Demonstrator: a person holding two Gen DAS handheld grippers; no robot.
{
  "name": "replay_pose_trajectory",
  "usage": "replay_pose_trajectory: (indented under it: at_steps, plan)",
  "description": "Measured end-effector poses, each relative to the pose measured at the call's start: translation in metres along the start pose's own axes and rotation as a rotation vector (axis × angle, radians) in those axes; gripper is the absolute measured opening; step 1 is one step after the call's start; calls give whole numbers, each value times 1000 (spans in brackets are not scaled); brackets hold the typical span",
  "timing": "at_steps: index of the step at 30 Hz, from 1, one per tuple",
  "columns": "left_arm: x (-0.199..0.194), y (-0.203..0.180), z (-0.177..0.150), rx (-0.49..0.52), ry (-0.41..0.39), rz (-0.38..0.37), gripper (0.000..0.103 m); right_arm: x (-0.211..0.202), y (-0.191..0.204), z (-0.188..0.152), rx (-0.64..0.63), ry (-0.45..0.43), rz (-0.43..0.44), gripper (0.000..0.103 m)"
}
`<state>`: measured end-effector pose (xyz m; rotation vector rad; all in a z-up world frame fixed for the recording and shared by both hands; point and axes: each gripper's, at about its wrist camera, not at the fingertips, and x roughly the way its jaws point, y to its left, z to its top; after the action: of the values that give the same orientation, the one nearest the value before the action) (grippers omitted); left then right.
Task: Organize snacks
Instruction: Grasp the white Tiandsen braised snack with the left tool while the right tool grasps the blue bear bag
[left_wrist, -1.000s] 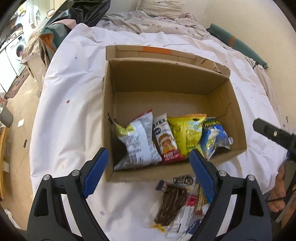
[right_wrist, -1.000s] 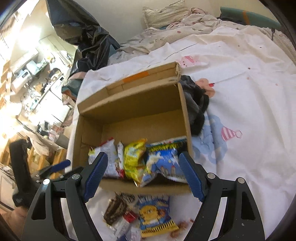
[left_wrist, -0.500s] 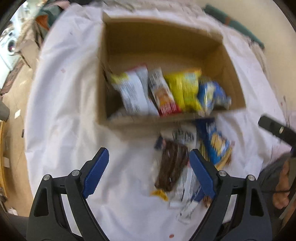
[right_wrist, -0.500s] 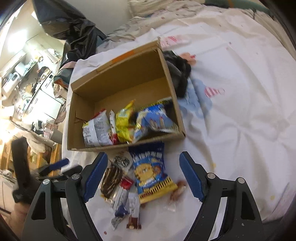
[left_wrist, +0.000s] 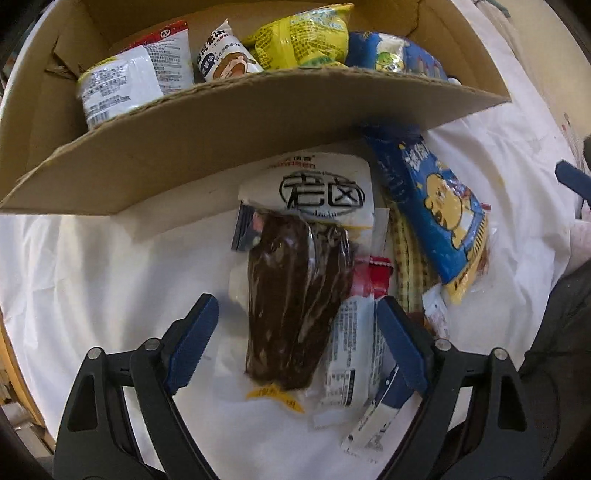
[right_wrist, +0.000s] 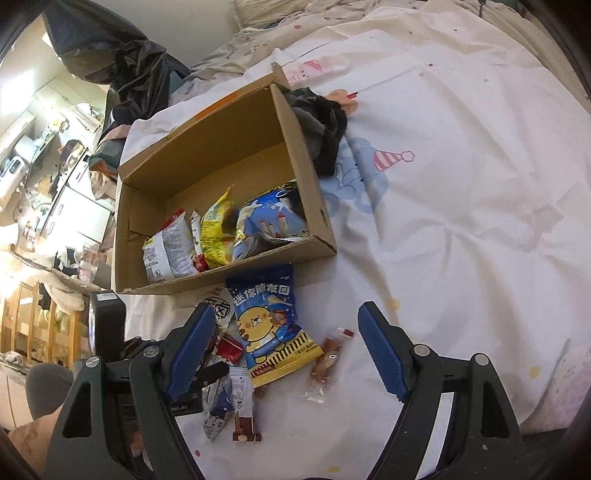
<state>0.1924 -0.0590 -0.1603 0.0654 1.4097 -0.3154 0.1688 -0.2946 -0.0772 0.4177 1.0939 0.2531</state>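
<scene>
Since a second ago the left gripper (left_wrist: 295, 332) has dropped from above the cardboard box (left_wrist: 236, 122) to the loose snacks; the dark-brown snack pack (left_wrist: 295, 306) now lies between its wide-open, empty jaws. This looks like the pick-up step: lower, then close. The right gripper (right_wrist: 286, 350), also open and empty, hovers over the blue bear pack (right_wrist: 271, 325) on the bed (right_wrist: 461, 184).
</scene>
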Motion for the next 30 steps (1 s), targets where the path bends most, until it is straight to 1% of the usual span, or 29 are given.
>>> replay_pose_trajectory:
  at_steps: [2, 4, 6, 10, 14, 20, 22, 25, 28, 30]
  plan:
    - [0, 5, 4, -10, 1, -18, 77, 1, -1, 1, 5, 2, 1, 82]
    - [-1, 8, 4, -4, -6, -23, 68, 3, 0, 1, 7, 5, 2, 82]
    - [-3, 10, 3, 6, -6, -27, 64, 4, 2, 2, 3, 8, -1, 82]
    - [-14, 8, -2, 15, -6, -31, 53, 11, 6, 2, -11, 23, -9, 82]
    - [-32, 6, -6, -2, -30, -34, 53, 20, 10, 0, -21, 56, -12, 82]
    - [-66, 31, -30, -127, -57, -90, 53, 53, 18, -2, -33, 173, -35, 82]
    - [-70, 40, -41, -175, -54, -77, 53, 70, 26, -1, -64, 221, -61, 82]
    - [-72, 53, -51, -220, -58, -77, 53, 94, 39, -2, -128, 278, -107, 82]
    - [-81, 57, -53, -231, -95, -46, 53, 110, 45, -5, -159, 318, -123, 82]
    - [-83, 59, -54, -245, -104, -35, 53, 117, 47, -6, -168, 334, -130, 80]
